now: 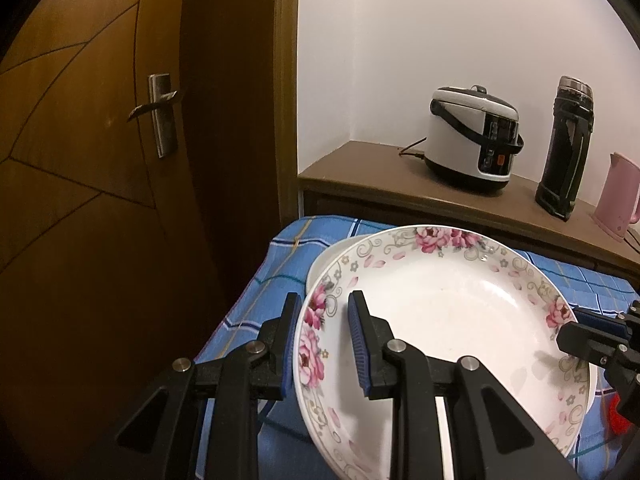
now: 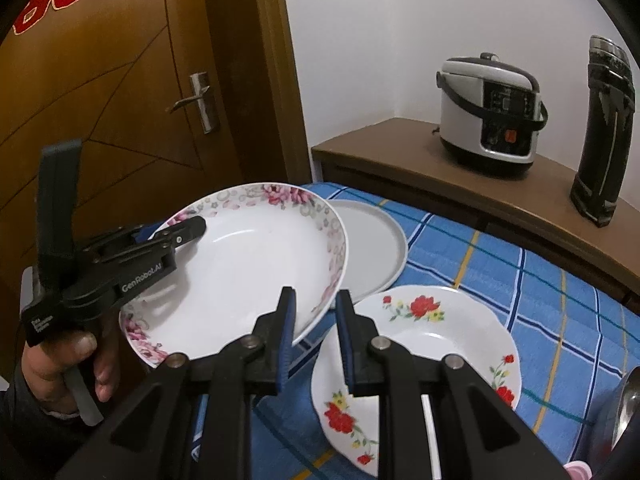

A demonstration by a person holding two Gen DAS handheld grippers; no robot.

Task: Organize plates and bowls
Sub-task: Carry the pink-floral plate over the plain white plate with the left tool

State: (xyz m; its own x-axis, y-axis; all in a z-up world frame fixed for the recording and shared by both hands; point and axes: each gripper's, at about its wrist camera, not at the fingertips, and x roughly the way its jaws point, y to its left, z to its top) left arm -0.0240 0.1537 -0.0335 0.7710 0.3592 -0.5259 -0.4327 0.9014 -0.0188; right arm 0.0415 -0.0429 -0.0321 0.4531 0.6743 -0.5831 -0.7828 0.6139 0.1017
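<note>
The left gripper and right gripper each pinch opposite rims of the white pink-rose ceramic plate, held tilted above the blue checked cloth, probably for stacking on the plain grey plate beyond.

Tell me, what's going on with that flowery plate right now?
Both grippers, left gripper and right gripper, shut on pink-flowered plate, opposite rims. Plate above blue cloth. Grey plate and red-flowered plate below, close.
</note>
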